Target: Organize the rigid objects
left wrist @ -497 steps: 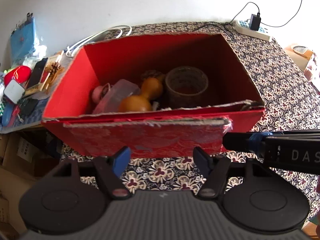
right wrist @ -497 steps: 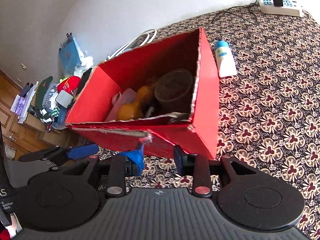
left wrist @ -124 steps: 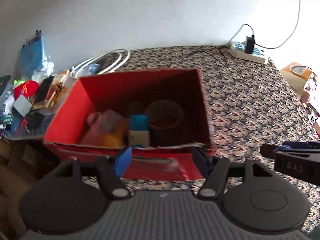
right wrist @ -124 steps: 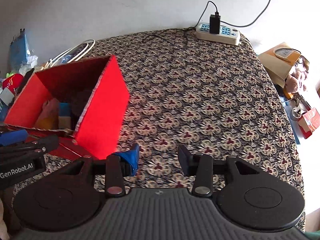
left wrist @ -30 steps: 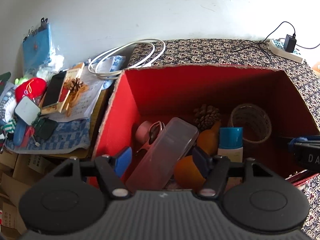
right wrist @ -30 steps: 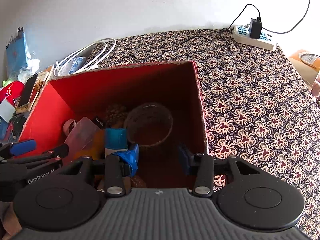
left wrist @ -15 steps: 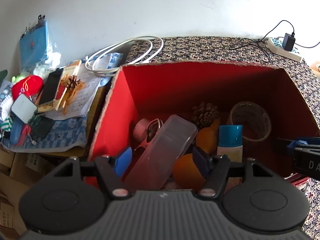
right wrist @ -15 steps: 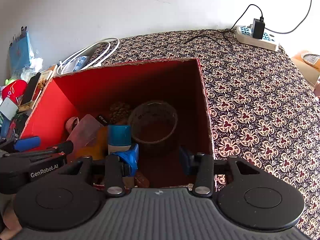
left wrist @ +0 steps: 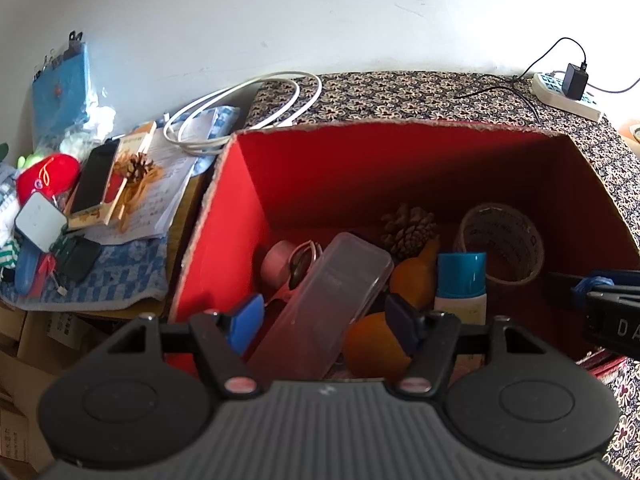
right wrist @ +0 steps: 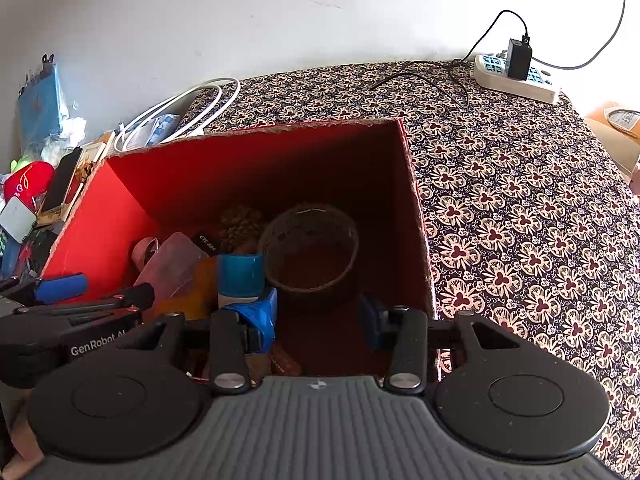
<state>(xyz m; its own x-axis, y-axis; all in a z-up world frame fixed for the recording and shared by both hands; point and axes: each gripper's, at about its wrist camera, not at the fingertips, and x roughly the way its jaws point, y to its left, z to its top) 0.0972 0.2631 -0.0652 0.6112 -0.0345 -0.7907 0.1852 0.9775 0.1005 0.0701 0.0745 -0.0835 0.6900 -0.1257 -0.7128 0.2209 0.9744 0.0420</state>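
Inside red box (left wrist: 224,208), clear case (left wrist: 328,300), gourd (left wrist: 412,280), tape roll (left wrist: 500,248), both grippers (left wrist: 324,316) (right wrist: 318,316) above, fingers spread, empty.

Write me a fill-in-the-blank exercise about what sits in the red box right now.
1. The pine cone lies inside the ____ box.
2. The bottle standing beside the tape roll has a ____ cap.
3. The black charger is plugged into the white ____ by the wall.
4. Both the left gripper and the right gripper hold ____.

Missing words: red; blue; power strip; nothing
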